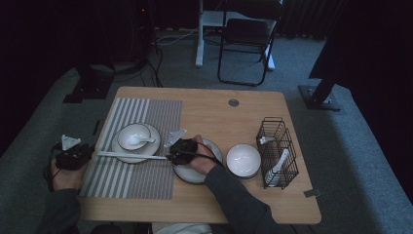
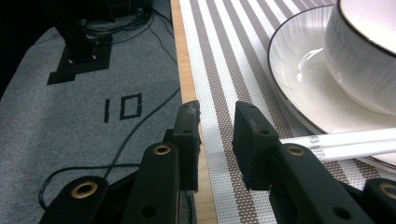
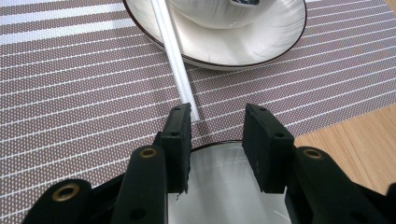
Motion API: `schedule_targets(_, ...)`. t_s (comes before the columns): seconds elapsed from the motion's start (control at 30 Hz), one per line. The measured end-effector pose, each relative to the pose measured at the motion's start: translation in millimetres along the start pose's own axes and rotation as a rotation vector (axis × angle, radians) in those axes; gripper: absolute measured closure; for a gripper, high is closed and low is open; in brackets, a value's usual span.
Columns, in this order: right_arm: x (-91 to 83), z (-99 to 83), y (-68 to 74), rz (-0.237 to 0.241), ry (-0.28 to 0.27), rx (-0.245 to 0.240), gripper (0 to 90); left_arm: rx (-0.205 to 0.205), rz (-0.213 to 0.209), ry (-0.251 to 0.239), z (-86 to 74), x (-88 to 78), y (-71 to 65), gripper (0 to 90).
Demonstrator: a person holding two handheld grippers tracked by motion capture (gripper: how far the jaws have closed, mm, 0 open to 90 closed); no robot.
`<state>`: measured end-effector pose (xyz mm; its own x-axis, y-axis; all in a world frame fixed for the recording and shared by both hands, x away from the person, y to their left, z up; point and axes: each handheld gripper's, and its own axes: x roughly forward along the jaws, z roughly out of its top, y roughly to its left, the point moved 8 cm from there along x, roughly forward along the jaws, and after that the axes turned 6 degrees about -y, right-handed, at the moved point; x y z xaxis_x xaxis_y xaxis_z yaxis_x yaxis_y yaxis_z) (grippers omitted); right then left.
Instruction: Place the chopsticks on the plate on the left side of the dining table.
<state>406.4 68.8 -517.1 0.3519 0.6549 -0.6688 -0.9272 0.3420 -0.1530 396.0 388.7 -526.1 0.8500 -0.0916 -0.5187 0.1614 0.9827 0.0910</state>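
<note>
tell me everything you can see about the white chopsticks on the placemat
The white chopsticks are a pair of long, thin, glossy sticks, plastic by the look, lying side by side and flat. They cross the striped placemat and rest over the near rim of the plate under the bowl. One end lies by the left gripper, the other by the right gripper; neither grips them.

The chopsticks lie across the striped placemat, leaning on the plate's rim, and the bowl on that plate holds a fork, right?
Not a fork: the bowl on the plate holds a white spoon, as the high view shows. The chopsticks do lie across the striped placemat, leaning on that plate's rim.
</note>
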Motion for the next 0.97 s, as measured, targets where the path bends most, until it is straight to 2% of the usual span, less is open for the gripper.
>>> schedule_targets(0.47, -10.0, -6.2, -3.5, -0.019, -0.016, 0.019, 61.8, 0.002, -0.007, -0.029, 8.5, -5.1, -3.5, 71.9)
schedule_targets(0.77, -26.2, -23.0, -15.1, -0.055, -0.010, 0.057, 61.7, -0.002, -0.013, -0.030, 8.9, -4.0, -4.7, 71.9)
schedule_targets(0.97, -30.5, -29.7, -18.4, -0.065, -0.008, 0.073, 61.7, 0.000, -0.018, -0.036, 11.4, -3.9, -6.6, 71.9)
